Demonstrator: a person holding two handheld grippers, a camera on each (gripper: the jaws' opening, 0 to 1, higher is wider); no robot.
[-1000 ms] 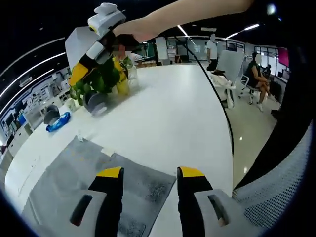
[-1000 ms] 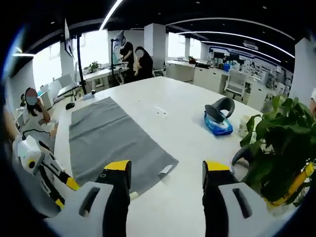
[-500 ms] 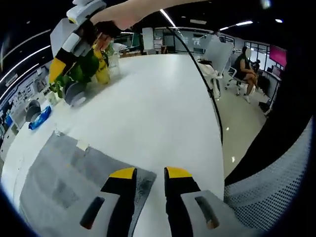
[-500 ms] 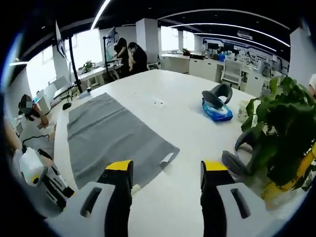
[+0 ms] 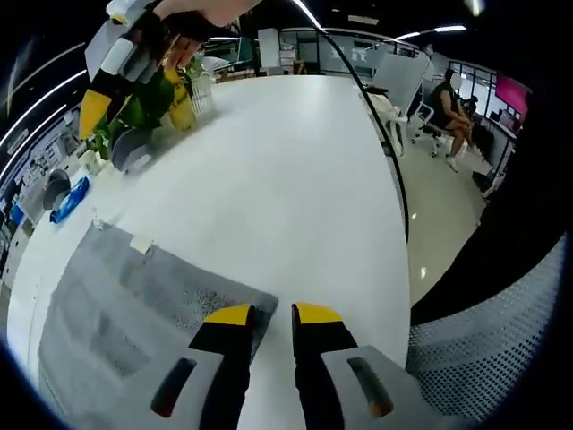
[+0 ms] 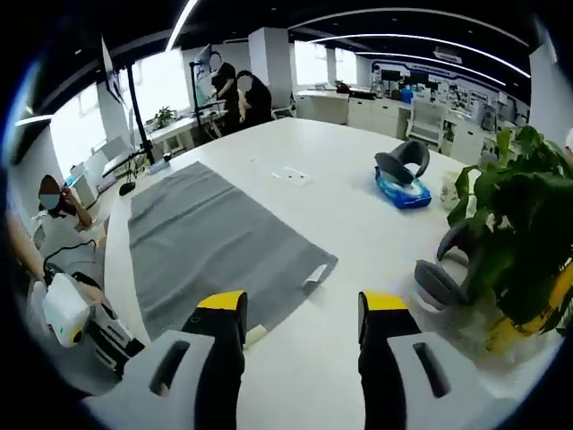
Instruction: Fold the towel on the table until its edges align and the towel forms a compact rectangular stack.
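Note:
A grey towel [image 6: 215, 242] lies flat on the white table [image 6: 358, 224], with a small white tag [image 6: 315, 273] at its near corner. My right gripper [image 6: 303, 309] hovers open over the table just past that tagged corner, nothing between its fingers. In the left gripper view the towel [image 5: 134, 305] spreads to the lower left. My left gripper [image 5: 273, 315] sits at its other near corner, jaws drawn close with a narrow gap, the corner's edge lying between them. The right gripper [image 5: 116, 54] shows at top left in a hand; the left gripper [image 6: 76, 313] shows low at the left.
A potted plant [image 6: 519, 224] stands at the table's right end, with a grey round object [image 6: 439, 282] beside it, a blue item [image 6: 403, 190] and a slip of paper [image 6: 291, 173]. The table edge [image 5: 398, 224] curves close by a mesh chair [image 5: 501, 358]. People stand at the back.
My left gripper's jaws have narrowed steadily and come down onto the towel's corner. The right gripper has stayed open and shifted only slightly.

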